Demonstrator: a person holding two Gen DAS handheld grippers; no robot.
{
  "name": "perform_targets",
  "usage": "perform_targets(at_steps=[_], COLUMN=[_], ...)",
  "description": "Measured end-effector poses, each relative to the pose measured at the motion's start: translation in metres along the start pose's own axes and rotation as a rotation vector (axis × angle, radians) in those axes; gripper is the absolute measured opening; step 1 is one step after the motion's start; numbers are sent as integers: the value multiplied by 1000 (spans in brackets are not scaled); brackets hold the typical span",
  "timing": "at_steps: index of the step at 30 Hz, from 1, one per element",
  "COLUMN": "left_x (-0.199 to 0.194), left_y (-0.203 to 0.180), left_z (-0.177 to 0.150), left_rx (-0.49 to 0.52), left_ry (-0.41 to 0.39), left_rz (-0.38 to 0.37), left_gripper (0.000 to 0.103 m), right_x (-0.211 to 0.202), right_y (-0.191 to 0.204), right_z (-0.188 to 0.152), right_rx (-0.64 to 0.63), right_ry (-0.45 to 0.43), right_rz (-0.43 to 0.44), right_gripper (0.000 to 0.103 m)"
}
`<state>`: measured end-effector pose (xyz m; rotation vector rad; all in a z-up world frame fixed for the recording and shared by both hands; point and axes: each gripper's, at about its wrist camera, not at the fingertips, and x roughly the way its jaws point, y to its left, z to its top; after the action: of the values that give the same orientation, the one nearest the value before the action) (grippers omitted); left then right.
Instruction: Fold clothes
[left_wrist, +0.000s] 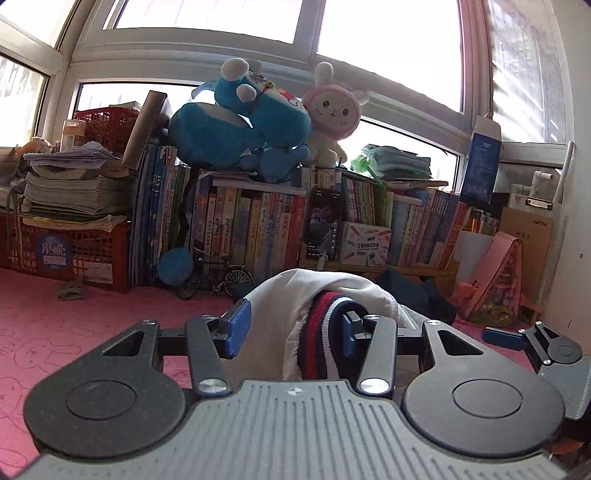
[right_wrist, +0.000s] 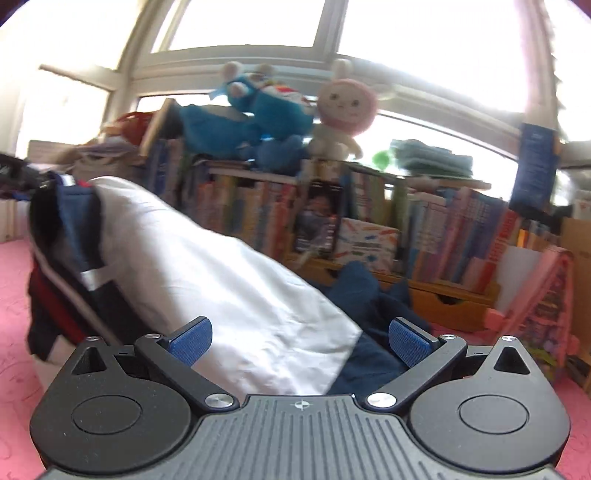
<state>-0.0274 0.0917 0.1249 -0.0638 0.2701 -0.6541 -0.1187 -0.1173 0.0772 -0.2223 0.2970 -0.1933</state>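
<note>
Left tongs (left_wrist: 291, 332) pinch the white garment (left_wrist: 295, 295) at its striped cuff (left_wrist: 319, 332), above the pink floor mat (left_wrist: 74, 332). Right tongs (right_wrist: 299, 341) spread, cloth between. Carton (left_wrist: 524, 221) label too small to read reliably.

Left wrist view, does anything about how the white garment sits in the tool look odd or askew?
Yes. The white garment is bunched off-centre in the left tool: its striped cuff crowds against one blue pad, while a gap shows beside the other pad. It looks caught lopsidedly, not cleanly by an edge.

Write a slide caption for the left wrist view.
Left gripper lifts a white garment by its striped cuff above the pink mat.
</note>
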Motion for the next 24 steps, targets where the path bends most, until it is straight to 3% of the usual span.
perform_targets(at_steps=[2, 5, 12, 17, 20, 24], left_x=[-7, -12, -4, 6, 14, 21], left_y=[1, 9, 14, 3, 6, 12], left_z=[-5, -12, -31, -31, -29, -26], left_rx=[38, 105, 112, 136, 120, 78], left_ry=[-8, -2, 52, 27, 25, 27], left_rz=[40, 138, 126, 117, 124, 121], left_gripper=[57, 77, 82, 83, 83, 83], right_x=[16, 36, 60, 93, 119, 149], right_y=[26, 32, -47, -65, -76, -87], right_z=[-1, 6, 42, 50, 46, 22], right_rx=[-92, -144, 146, 182, 268, 434], right_ry=[12, 20, 12, 58, 137, 310], right_rz=[9, -89, -161, -190, -135, -45], right_gripper=[103, 103, 103, 103, 103, 103])
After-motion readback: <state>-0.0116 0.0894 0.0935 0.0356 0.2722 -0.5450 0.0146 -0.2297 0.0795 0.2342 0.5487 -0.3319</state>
